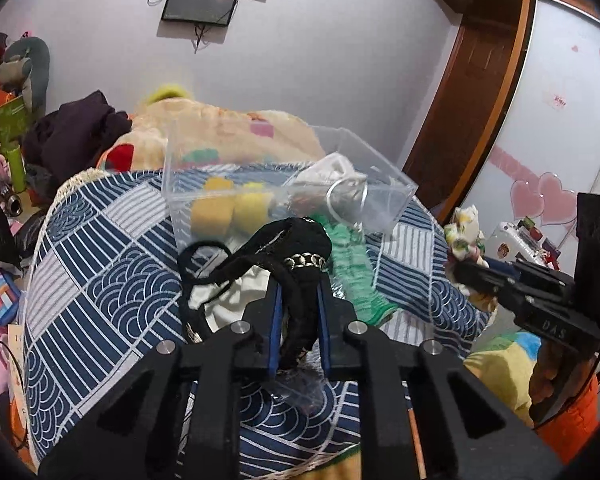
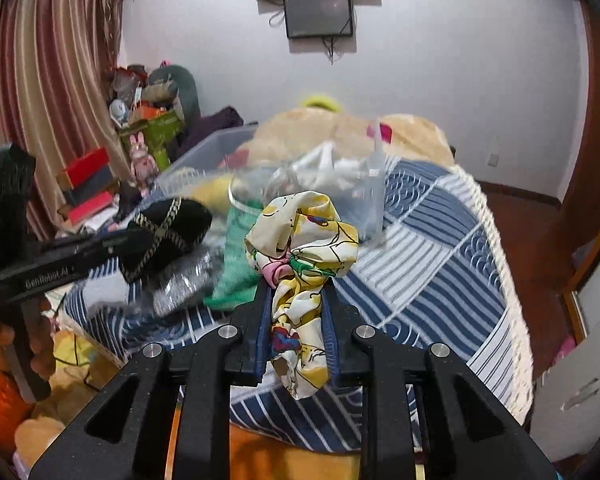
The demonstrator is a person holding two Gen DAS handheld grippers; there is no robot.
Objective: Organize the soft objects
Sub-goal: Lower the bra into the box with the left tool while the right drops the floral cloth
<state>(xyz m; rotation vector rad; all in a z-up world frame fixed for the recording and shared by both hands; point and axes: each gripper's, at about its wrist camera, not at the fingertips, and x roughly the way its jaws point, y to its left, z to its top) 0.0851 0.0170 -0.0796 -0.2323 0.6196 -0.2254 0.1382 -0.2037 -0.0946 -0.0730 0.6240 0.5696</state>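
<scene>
Left wrist view puts my left gripper (image 1: 298, 280) clenched on a black headband (image 1: 300, 240), a dark fabric piece with a gold chain trim; its loose black loops hang down over a white cloth (image 1: 228, 300) lying on the blue patterned bedspread (image 1: 100, 260). Just ahead of the fingers sits a clear plastic box (image 1: 284, 184), tilted on the bedspread, with two yellow soft rolls (image 1: 232, 210) inside toward its left end and a white bundle (image 1: 332, 172) toward its right. A green ruffled cloth (image 1: 352, 264) lies on the bedspread just beside the box, running down to the right of my fingers. At the right edge I see my right gripper (image 1: 460, 266) from the side, with a floral cloth (image 1: 464, 236) bunched at its tip.

From the right wrist camera, that gripper (image 2: 296, 284) is grasping the floral cloth (image 2: 304, 240), yellow and white with pink and green prints, held above the bedspread (image 2: 440, 260); part of it trails down between the jaws. The clear box (image 2: 364, 188) is blurred beyond it, near but apart from the cloth. To the left, the left gripper (image 2: 140, 244) holds the black headband (image 2: 168, 232) off the bed, with the green cloth (image 2: 240, 264) between the two grippers. A beige blanket (image 2: 320, 132) is heaped behind the box.
</scene>
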